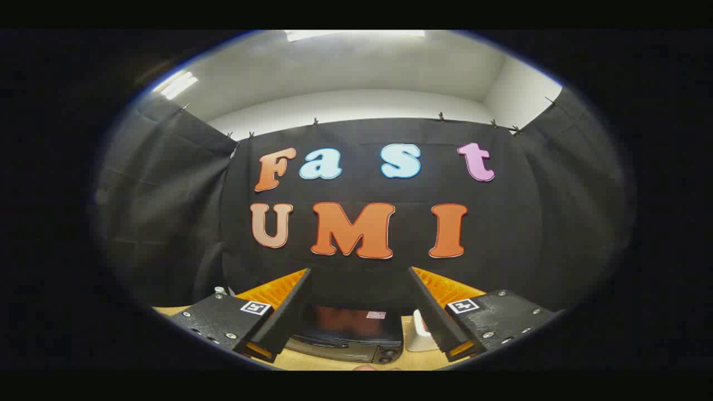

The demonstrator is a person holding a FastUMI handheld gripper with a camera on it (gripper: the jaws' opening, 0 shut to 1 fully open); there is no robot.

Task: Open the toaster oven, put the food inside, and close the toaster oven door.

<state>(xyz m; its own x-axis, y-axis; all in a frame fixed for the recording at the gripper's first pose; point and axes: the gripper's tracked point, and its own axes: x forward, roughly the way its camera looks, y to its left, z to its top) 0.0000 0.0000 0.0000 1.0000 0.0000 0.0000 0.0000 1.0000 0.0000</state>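
Ahead, dark shut toaster oven [351,334], claw [359,298] agape.

A white object [419,337] stands on the wooden table [312,362].

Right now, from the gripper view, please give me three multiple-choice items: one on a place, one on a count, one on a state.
1. Where is the toaster oven?
A. between and beyond the fingers
B. hanging on the cloth wall
C. on the floor

2. How many fingers of the gripper show?
A. one
B. two
C. three

3. How do the fingers stand?
A. shut on the oven
B. shut together
C. apart, holding nothing

A: it sits on the wooden table in the gap.
B: one finger on each side.
C: a wide empty gap.
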